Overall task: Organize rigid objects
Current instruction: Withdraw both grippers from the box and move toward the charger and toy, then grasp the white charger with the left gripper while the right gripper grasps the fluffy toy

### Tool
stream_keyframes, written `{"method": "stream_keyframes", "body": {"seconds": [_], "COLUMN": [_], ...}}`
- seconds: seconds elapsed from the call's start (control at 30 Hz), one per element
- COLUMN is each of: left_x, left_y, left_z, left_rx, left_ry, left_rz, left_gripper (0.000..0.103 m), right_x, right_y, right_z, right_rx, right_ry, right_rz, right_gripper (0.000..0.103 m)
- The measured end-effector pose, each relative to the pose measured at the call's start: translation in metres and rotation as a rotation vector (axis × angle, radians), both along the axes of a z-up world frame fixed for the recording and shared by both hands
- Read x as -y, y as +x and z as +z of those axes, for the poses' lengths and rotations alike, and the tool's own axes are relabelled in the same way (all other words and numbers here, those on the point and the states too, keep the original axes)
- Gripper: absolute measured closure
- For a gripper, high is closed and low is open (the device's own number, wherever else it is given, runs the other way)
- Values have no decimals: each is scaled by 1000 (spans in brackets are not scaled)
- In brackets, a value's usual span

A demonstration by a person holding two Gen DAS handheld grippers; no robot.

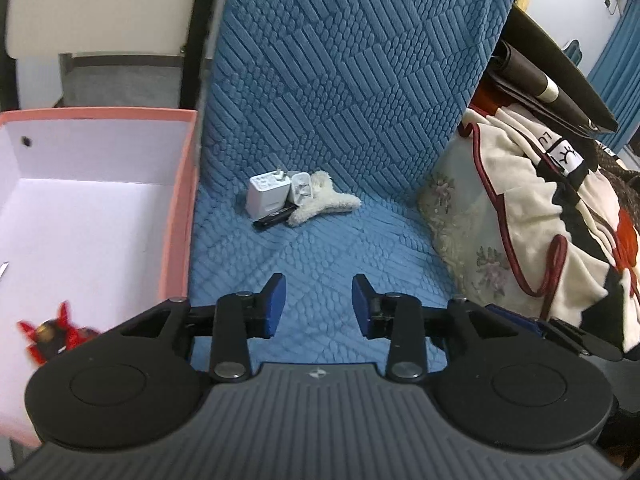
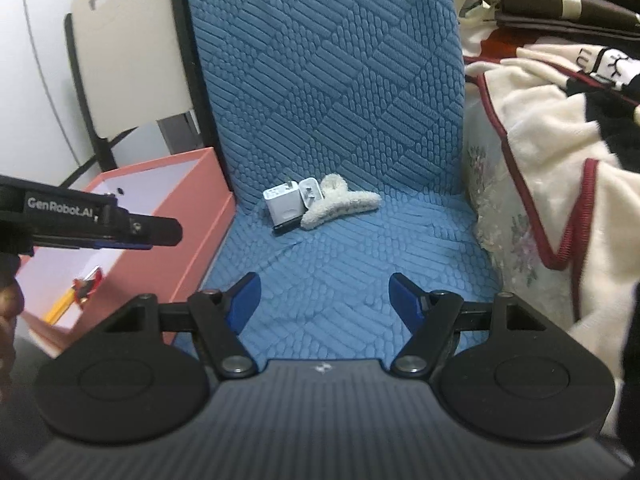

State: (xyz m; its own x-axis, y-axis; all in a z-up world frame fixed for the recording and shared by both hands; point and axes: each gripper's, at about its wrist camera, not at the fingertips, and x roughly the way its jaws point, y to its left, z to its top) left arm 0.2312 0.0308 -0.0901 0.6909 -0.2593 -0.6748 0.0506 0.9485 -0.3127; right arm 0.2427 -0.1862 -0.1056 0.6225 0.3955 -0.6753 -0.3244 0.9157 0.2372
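- Pink cardboard box with white lining (image 1: 176, 208) at 9 o'clock, open top. Inside: red-and-black spiky toy (image 1: 52, 336) near its front; the right wrist view also shows a yellow stick-like item (image 2: 60, 304), too small to identify.
- Left hand-held gripper (image 1: 319, 306): blue pads part-open, nothing between them, above the blue quilted sofa seat (image 1: 320, 256).
- Pile at 12 o'clock, at the crease of seat and backrest, all touching:
  - larger white square plastic charger (image 1: 264, 196), prongs up. Looks light, stiff, smooth; judge best pinched across its flat sides.
  - small black flat stick (image 1: 274, 216) lying in front. Thin and low; probably needs pads to dig into the cushion.
  - smaller white plug adapter (image 1: 301, 190), leaning on the fluffy piece.
  - cream fluffy bone-shaped piece (image 1: 324, 202), possibly a hair claw. Fuzzy surface, likely good grip at the narrow waist.
- Right hand-held gripper (image 2: 324, 300): wider open, empty, aimed at the same pile.
- Cream, black and red blanket (image 1: 560, 220) at 3 o'clock, soft, not a target.
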Motion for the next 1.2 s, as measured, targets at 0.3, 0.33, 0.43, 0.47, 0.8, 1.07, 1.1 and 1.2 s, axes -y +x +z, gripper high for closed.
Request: {"method": "stream_keyframes", "body": {"seconds": [0.3,0.33,0.43,0.47,0.8,1.07,1.1,1.2], "left_x": [2,2,0,0,-4,-15,-15,-14], "left_y": [63,70,90,97,153,189,192,198], "left_z": [-41,-45,-53,-55,-66,-84,-85,-87], "left_rx": [4,3,3,-1,-6,-80,-82,-83], "left_ry": [-19,-19,-28,-28,2,-54,-54,-44], "left_rz": [-16,-10,0,5,38,81,85,87], "left_gripper": [61,61,61,61,61,56,52,52], "right_x": [-5,-5,-7,-6,-42,-63,-65,-73], "right_y": [44,50,70,76,116,161,166,179], "right_z": [-28,-31,-39,-41,-64,-87,-89,-94], "right_rx": [-23,-27,-29,-36,-43,-14,-6,30], "right_ry": [24,25,21,31,45,-13,-12,-15], "right_rz": [16,15,14,10,51,102,106,139], "right_gripper": [30,30,30,30,33,41,43,47]}}
